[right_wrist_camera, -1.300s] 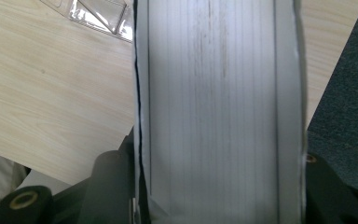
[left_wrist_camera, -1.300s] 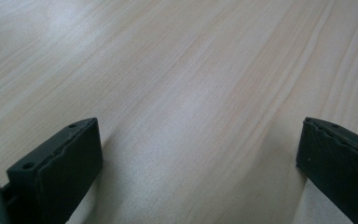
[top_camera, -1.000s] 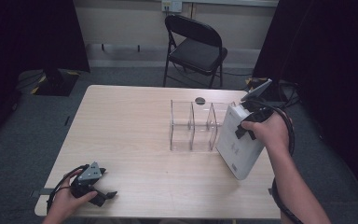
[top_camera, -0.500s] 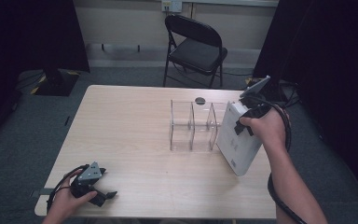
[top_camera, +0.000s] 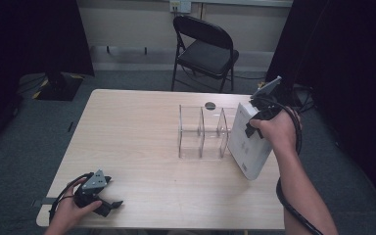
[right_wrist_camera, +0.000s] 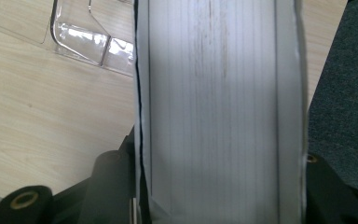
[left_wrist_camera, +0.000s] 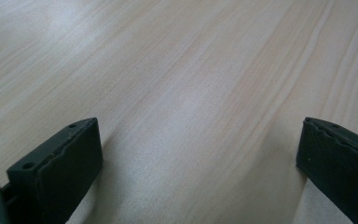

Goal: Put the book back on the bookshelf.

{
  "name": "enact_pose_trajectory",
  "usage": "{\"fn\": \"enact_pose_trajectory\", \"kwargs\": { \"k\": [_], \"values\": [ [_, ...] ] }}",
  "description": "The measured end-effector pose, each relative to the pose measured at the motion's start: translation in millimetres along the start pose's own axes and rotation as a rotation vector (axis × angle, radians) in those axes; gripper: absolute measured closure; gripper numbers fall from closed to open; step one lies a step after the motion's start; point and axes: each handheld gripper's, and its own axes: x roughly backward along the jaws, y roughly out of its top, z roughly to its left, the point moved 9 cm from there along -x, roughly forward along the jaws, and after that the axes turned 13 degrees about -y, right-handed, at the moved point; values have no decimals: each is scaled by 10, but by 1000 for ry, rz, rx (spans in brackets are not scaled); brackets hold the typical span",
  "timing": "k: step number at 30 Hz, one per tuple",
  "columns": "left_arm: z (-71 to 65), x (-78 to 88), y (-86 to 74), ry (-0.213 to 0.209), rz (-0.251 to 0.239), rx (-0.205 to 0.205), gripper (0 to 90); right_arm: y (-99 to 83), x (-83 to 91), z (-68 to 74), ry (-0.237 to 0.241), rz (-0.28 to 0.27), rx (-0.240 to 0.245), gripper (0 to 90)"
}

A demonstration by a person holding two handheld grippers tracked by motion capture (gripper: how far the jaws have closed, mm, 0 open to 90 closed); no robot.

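Two grippers here, only one doing anything. Lower left of the high view, the left gripper point(top_camera: 108, 204) just sits on the worktop point(top_camera: 137, 137) near its front edge, jaws wide apart with nothing but bare wood between them.

Middle of the frame there's a clear rack point(top_camera: 203, 132) with upright dividers, and nothing in its slots as far as I can see.

Right of that, the right gripper point(top_camera: 255, 123) has its jaws clamped across the thickness of a white book point(top_camera: 247, 142), held tilted, bottom corner over the worktop just beside the rack's right end. In its own view the page edges point(right_wrist_camera: 214, 93) run up between the jaws, rack at upper left.

So I'd say this is the carry-and-line-up step. Next move probably needs the book stood upright, shifted left over a slot and lowered between dividers without knocking the rack.
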Motion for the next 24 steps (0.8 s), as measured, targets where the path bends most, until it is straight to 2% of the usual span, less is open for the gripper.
{"fn": "enact_pose_trajectory", "kwargs": {
  "k": [19,20,24],
  "values": [
    [0,0,-1,-1,1,-1,0,124,-72,19,10,-3,-16,526],
    [5,3,0,2,3,-6,0,132,-75,16,9,-3,-30,526],
    [9,5,0,5,4,-9,0,155,-87,15,3,-3,-37,526]
  ]
}}
